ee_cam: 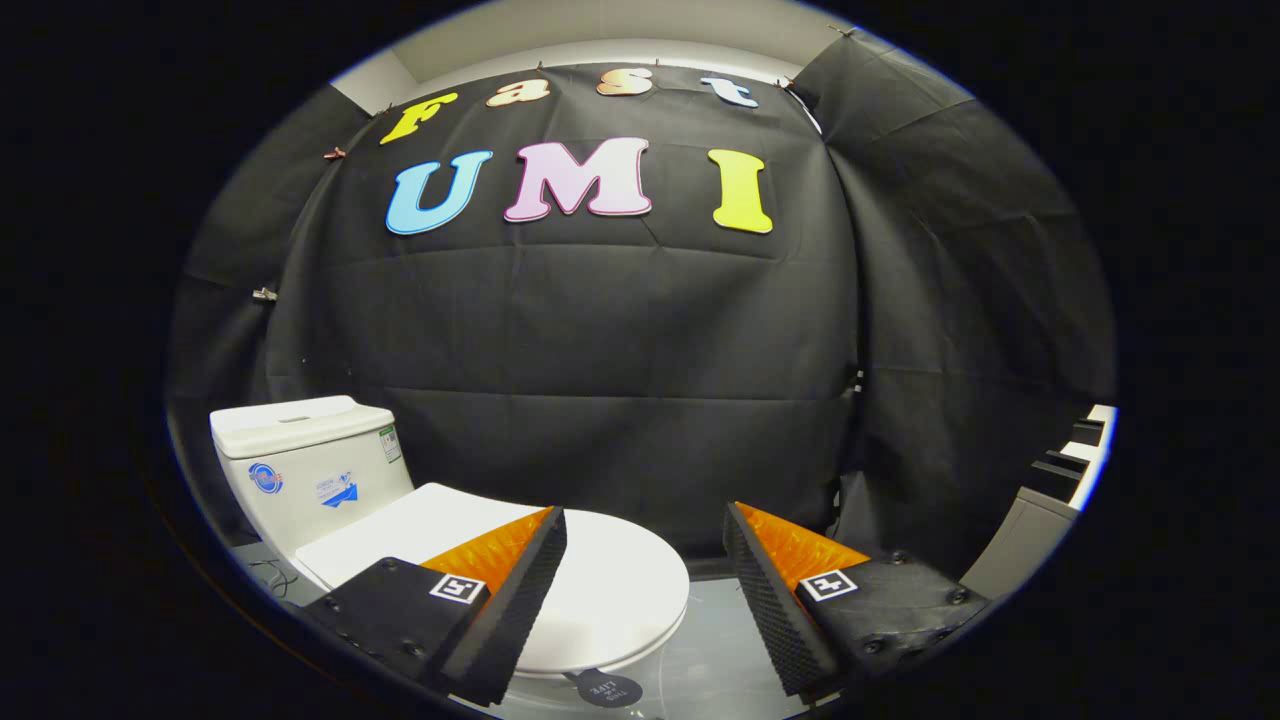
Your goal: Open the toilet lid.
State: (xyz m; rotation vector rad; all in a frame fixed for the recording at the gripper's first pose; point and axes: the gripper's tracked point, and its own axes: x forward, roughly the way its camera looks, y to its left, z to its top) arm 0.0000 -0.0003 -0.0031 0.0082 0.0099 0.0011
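The gripper [645, 520] is held open above the closed toilet lid [610, 580]; the lid seems stiff, smooth, best taken at its front rim.

The toilet lid [610, 590] is plain glossy white, and the cistern [305, 465] behind it is the same white, with a small round blue-and-red sticker, a blue-and-white sticker beside it, and a green-edged label on its side. The booth wall [620, 330] is matte black cloth, creased in faint horizontal lines. The floor [715, 650] is pale grey and shiny, with a small round black tag [610, 688] bearing white marks. The tool [645, 590], its fingers spread wide apart, carries black-and-white square markers.
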